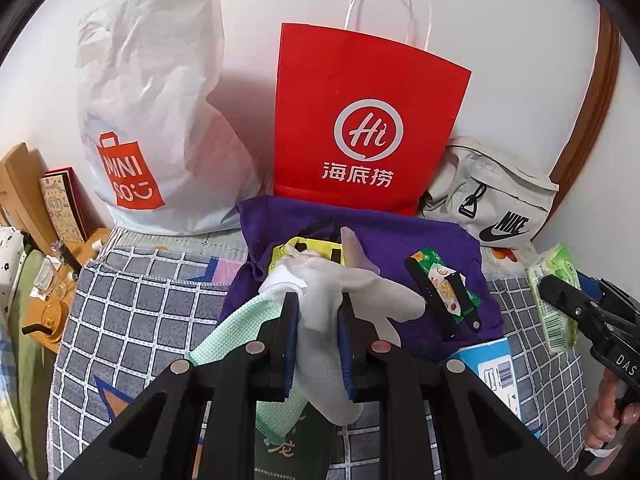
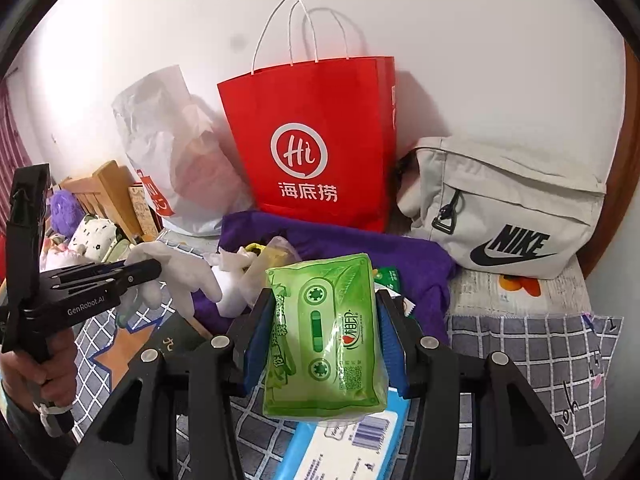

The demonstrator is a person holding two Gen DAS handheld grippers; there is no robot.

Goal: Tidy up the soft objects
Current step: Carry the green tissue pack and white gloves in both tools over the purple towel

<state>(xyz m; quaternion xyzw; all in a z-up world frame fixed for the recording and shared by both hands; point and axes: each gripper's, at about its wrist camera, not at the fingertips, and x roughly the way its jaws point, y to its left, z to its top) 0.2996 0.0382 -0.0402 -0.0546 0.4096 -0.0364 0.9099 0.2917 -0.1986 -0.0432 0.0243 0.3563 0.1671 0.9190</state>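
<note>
My left gripper (image 1: 318,300) is shut on a white glove (image 1: 344,292) and holds it above a purple cloth (image 1: 400,240); the same glove shows in the right wrist view (image 2: 180,268). A mint-green cloth (image 1: 232,332) hangs under the glove. My right gripper (image 2: 320,300) is shut on a green tissue pack (image 2: 324,332), held above the checked bedspread (image 2: 520,360); the pack also shows at the right of the left wrist view (image 1: 554,296). A red paper bag (image 1: 368,120), a white Miniso plastic bag (image 1: 160,120) and a grey Nike bag (image 2: 504,208) stand against the wall.
On the purple cloth lie a yellow item (image 1: 308,250) and a fruit-print packet with a black strap (image 1: 448,292). A blue-and-white box (image 2: 340,448) lies below the tissue pack. A dark green booklet (image 1: 296,448) lies under the left gripper. A wooden side table (image 1: 60,280) stands left.
</note>
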